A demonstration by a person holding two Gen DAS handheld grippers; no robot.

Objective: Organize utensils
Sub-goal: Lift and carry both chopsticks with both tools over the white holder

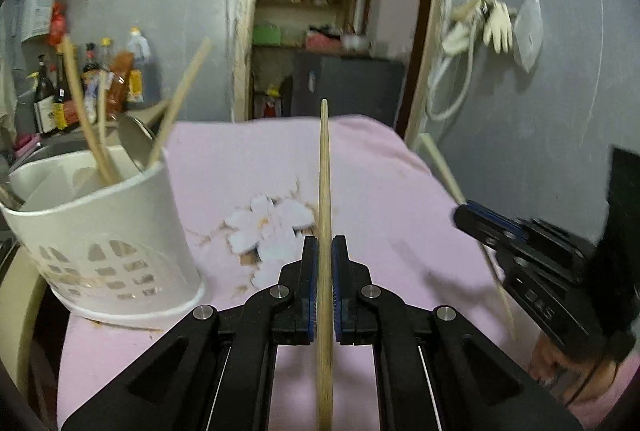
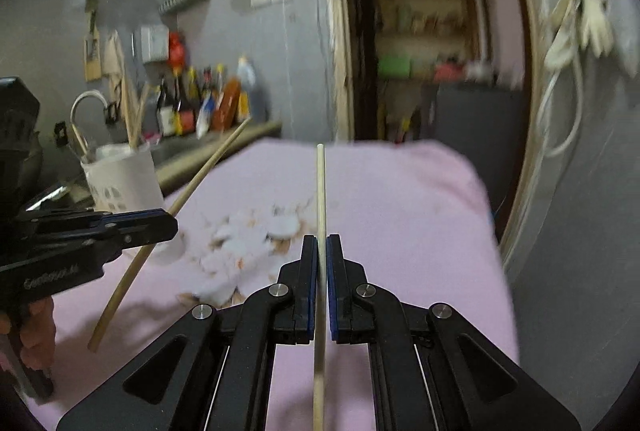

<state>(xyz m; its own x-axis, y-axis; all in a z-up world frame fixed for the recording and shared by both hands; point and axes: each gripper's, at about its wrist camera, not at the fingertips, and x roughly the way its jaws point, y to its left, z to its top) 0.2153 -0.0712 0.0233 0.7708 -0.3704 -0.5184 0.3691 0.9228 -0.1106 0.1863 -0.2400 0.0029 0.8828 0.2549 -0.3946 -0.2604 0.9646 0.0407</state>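
My left gripper [image 1: 324, 243] is shut on a wooden chopstick [image 1: 324, 183] that points forward over the pink cloth. My right gripper [image 2: 321, 243] is shut on a second, paler chopstick [image 2: 320, 191], also held above the cloth. A white perforated utensil holder [image 1: 100, 231] stands at the left on the cloth with several chopsticks [image 1: 86, 119] and a metal utensil [image 1: 134, 139] in it; it also shows in the right wrist view [image 2: 120, 179]. The right gripper [image 1: 472, 217] shows at the right edge of the left wrist view, the left gripper [image 2: 160, 225] at the left of the right wrist view.
A pink cloth [image 1: 380, 183] with a white flower print [image 1: 264, 227] covers the table. Sauce bottles [image 1: 92, 83] stand behind the holder near a sink. A doorway with shelves [image 1: 308, 11] lies ahead. Gloves and a hose [image 1: 480, 27] hang on the grey wall at the right.
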